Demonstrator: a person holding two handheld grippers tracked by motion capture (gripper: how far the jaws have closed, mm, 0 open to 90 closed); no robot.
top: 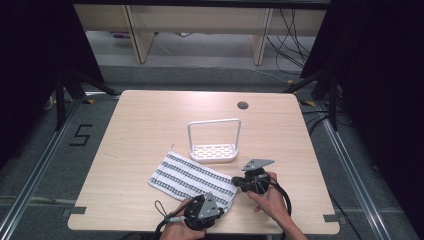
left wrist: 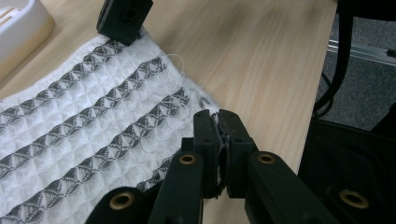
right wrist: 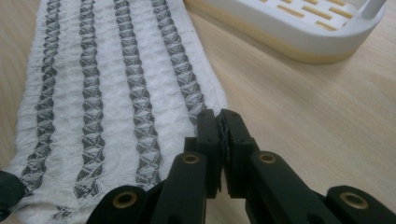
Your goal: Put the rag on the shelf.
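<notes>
Grippers, left (left wrist: 219,122) and right (right wrist: 219,122), pinch striped cloth (top: 192,179) corners on table (top: 150,125)

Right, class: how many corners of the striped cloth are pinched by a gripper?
2. The left gripper pinches the cloth at its nearest corner; the right gripper pinches the corner nearest the white rack. The two far corners lie free on the table.
</notes>
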